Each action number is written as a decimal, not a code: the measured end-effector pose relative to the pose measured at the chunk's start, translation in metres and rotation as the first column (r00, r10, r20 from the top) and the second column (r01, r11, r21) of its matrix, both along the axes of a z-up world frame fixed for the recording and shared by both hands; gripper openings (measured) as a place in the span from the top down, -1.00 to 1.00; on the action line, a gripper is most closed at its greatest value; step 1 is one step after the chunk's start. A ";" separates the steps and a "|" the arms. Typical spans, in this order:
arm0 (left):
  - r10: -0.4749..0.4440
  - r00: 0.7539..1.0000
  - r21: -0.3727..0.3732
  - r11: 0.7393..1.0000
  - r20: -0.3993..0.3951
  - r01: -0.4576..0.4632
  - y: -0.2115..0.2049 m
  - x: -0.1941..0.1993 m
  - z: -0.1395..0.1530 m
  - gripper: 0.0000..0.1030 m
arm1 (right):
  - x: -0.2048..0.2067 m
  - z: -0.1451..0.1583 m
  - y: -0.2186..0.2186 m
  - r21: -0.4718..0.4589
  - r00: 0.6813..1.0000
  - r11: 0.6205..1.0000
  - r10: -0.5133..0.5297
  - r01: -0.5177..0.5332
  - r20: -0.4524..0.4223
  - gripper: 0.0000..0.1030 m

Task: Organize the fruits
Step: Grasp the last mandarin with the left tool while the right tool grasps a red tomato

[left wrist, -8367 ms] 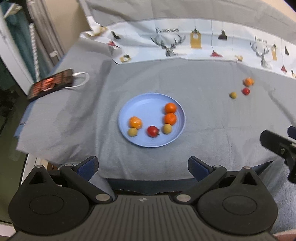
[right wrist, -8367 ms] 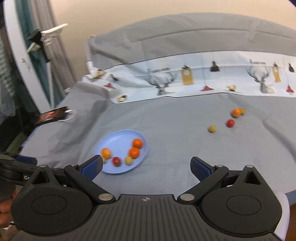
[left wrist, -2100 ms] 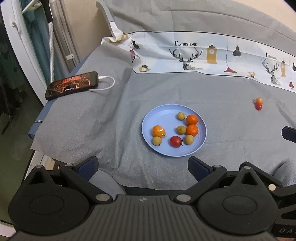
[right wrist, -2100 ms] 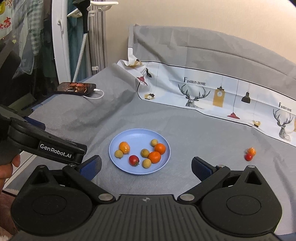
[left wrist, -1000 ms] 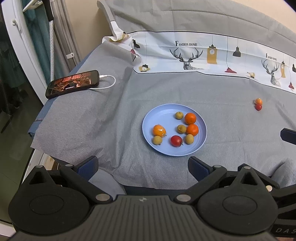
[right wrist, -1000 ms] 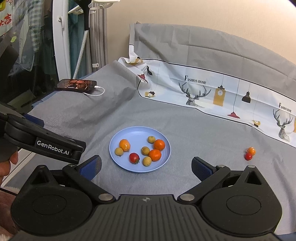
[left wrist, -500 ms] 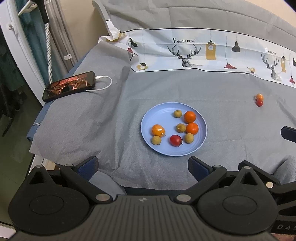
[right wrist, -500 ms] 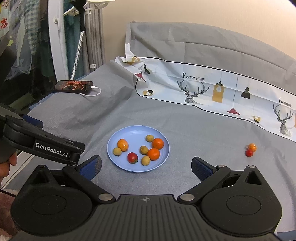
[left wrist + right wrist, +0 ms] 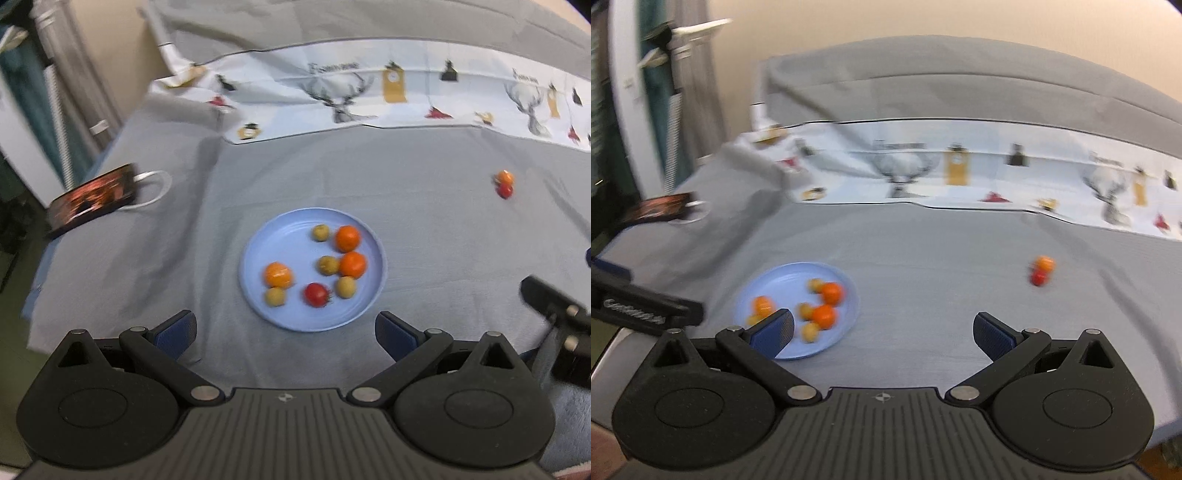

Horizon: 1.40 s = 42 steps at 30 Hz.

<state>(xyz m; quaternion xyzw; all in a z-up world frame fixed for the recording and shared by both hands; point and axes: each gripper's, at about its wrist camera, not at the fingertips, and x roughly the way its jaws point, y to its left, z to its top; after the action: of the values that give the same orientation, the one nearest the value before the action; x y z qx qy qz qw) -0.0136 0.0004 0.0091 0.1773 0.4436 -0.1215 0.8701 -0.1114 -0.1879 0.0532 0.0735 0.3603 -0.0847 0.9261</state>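
A grey cloth (image 9: 424,206) is covering the counter, with a white deer-print strip (image 9: 369,92) lying along its far side and a lit phone (image 9: 92,197) sitting at the left edge on a white cable. A blue plate (image 9: 266,243) is resting near the middle of the cloth, carrying three orange fruits, four small yellowish ones and a red tomato (image 9: 316,294). Well apart from the plate, to the right, an orange fruit (image 9: 1044,263) and a red fruit (image 9: 1038,277) are lying on the cloth, touching each other. The left gripper (image 9: 286,330) is hovering just short of the plate, its jaws spread wide and holding nothing. The right gripper (image 9: 884,332) is hanging above the bare cloth between the plate and the two loose fruits, its jaws likewise spread and empty
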 end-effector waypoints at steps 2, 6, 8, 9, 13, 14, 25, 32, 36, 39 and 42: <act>-0.028 0.999 0.004 1.000 -0.021 0.028 -0.021 0.008 -0.005 -0.99 | -0.001 -0.007 -0.023 -0.006 0.998 0.998 -0.065 0.065 -0.009 -0.99; -0.080 0.996 0.003 0.997 -0.051 0.080 -0.071 0.028 -0.016 -0.99 | -0.002 -0.028 -0.079 -0.015 0.976 0.976 -0.217 0.216 -0.034 -0.99; -0.100 0.993 0.012 0.995 -0.057 0.101 -0.099 0.039 -0.022 -0.99 | 0.001 -0.041 -0.105 -0.024 0.958 0.959 -0.285 0.284 -0.044 -0.99; -0.108 0.992 0.016 0.994 -0.057 0.109 -0.113 0.046 -0.024 -0.99 | 0.004 -0.050 -0.121 -0.025 0.946 0.947 -0.320 0.319 -0.048 -0.99; -0.118 0.991 0.030 0.992 -0.066 0.120 -0.161 0.073 -0.034 -0.99 | 0.032 -0.096 -0.176 -0.015 0.909 0.912 -0.411 0.411 -0.066 -0.99; -0.114 0.991 0.036 0.993 -0.068 0.117 -0.172 0.081 -0.037 -0.99 | 0.045 -0.109 -0.187 -0.022 0.905 0.907 -0.420 0.420 -0.070 -0.99; -0.081 0.991 0.120 0.988 -0.104 0.093 -0.235 0.142 -0.081 -0.99 | 0.168 -0.226 -0.250 -0.105 0.901 0.903 -0.426 0.417 -0.084 -0.75; -0.149 0.981 0.100 0.982 -0.125 0.162 -0.294 0.160 -0.110 -0.99 | 0.141 -0.221 -0.274 -0.134 0.876 0.870 -0.482 0.474 -0.029 0.39; -0.256 0.957 0.021 0.965 -0.137 0.261 -0.355 0.168 -0.126 -0.99 | 0.105 -0.217 -0.319 -0.170 0.722 0.716 -0.691 0.678 -0.031 0.39; -0.359 0.921 -0.016 0.933 -0.151 0.360 -0.404 0.169 -0.146 -0.99 | 0.085 -0.218 -0.341 -0.113 0.670 0.668 -0.742 0.735 -0.030 0.38; -0.406 0.898 -0.007 0.911 -0.171 0.411 -0.443 0.172 -0.170 -0.99 | 0.089 -0.221 -0.340 -0.138 0.682 0.679 -0.731 0.721 -0.032 0.37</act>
<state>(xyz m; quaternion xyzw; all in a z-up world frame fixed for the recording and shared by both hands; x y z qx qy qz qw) 0.1582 -0.4429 -0.1614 0.2683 0.4702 -0.3095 0.7818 -0.0224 -0.5284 -0.1682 0.1539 0.3348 -0.4683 0.8031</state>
